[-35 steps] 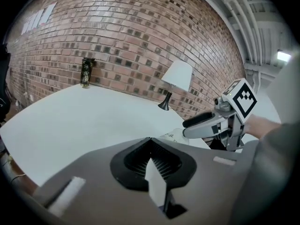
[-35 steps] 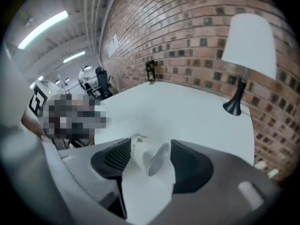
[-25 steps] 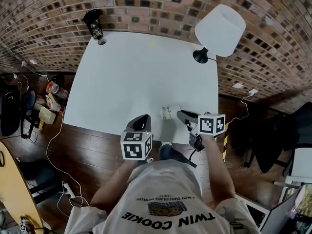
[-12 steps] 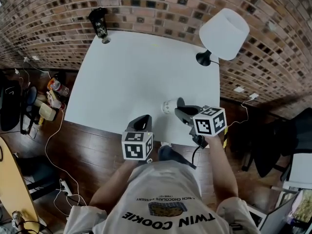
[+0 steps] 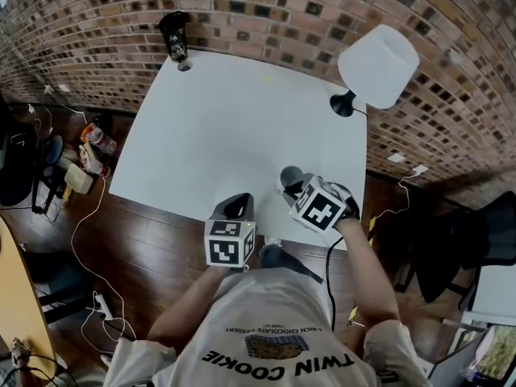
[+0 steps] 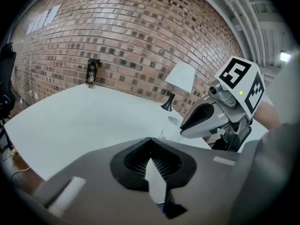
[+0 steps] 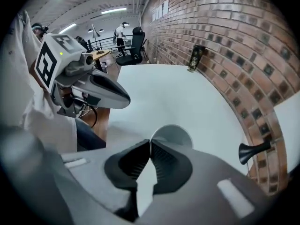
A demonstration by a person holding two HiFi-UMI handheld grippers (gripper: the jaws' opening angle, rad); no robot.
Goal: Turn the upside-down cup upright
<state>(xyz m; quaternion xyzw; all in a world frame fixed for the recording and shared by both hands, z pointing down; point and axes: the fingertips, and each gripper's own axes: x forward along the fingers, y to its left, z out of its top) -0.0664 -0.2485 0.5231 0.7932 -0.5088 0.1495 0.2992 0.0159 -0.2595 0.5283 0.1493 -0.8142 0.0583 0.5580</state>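
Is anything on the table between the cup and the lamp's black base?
No. The head view shows only bare white table between the cup, held by the right tool, and the lamp base.

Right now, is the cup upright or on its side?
Upright, roughly: the cup shows its open mouth to the head view, rim pinched in the right gripper.

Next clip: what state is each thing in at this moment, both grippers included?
left gripper: shut, empty, apart from the cup.
right gripper: shut on the cup's rim.
cup: held, its open end appears to face up; whether it touches the table cannot be told.
lamp: standing upright; lit or not, cannot tell.
dark can: upright at the far left corner.
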